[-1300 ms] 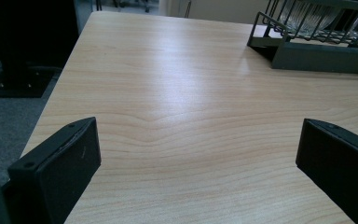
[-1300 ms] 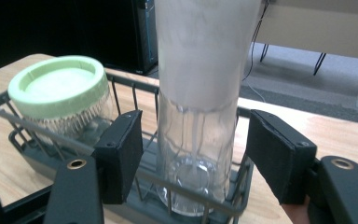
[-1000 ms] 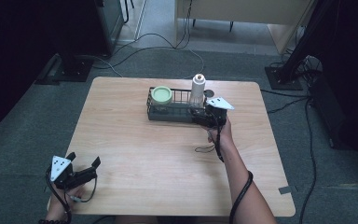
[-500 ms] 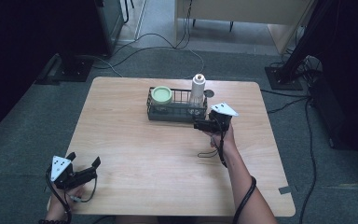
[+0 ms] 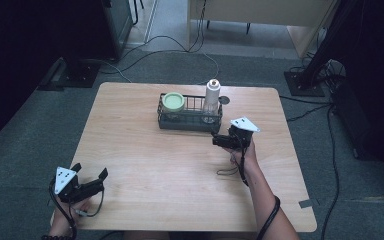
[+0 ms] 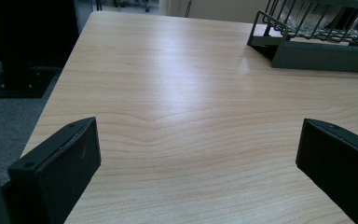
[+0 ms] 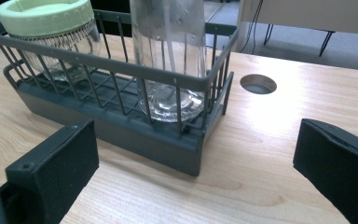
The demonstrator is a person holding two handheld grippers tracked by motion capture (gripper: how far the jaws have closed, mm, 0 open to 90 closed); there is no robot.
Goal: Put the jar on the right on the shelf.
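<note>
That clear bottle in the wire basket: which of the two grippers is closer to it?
The right. The right gripper sits just in front of the basket holding the bottle; the left gripper rests far back at the table's near-left corner.

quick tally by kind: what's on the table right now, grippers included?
Wire basket: 1
Clear bottle, upright in the basket's right end: 1
Jar with a pale green lid, in the basket's left end: 1
Handheld grippers, left gripper and right gripper, both with jaws apart and nothing between them: 2
Total: 5
</note>
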